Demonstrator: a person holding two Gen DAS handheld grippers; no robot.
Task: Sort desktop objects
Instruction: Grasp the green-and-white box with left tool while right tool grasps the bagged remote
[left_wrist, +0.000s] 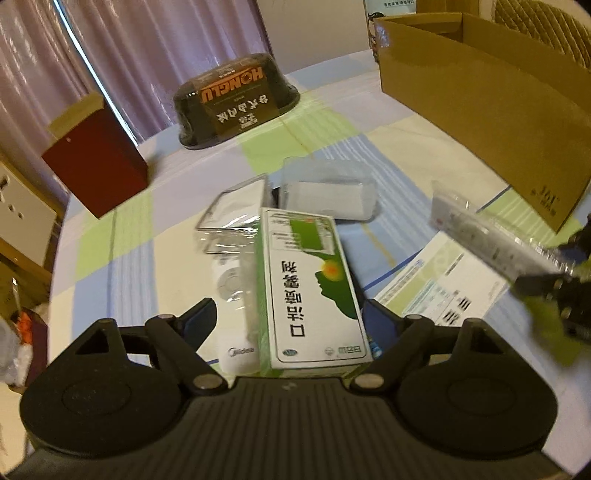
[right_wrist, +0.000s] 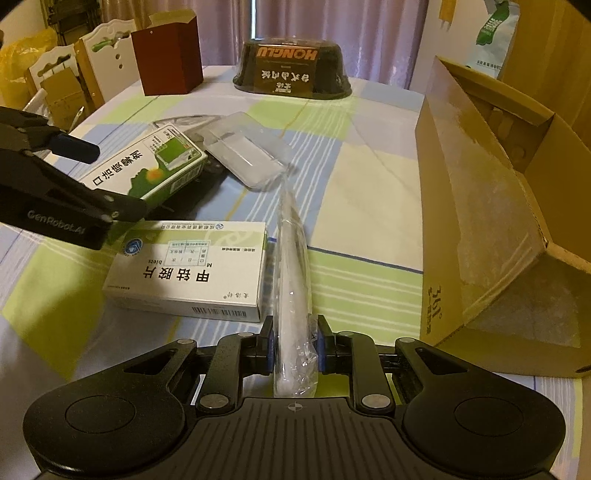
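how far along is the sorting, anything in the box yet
Early, it seems. The part of the cardboard box that shows holds nothing, though its far end is hidden. In hand: the right tongs are shut on a wrapped remote; the left tongs are open around the green and white carton. Left on the table: the white medicine box and clear plastic tray.

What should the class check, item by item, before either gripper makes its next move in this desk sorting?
1. Right gripper shut on the plastic-wrapped white item: ok.
2. Left gripper open around the green-and-white box: ok.
3. Left pads touching that box: cannot tell.
4. Cardboard box open at the top: ok.
5. White medicine box apart from the wrapped item: not ok, they sit close.
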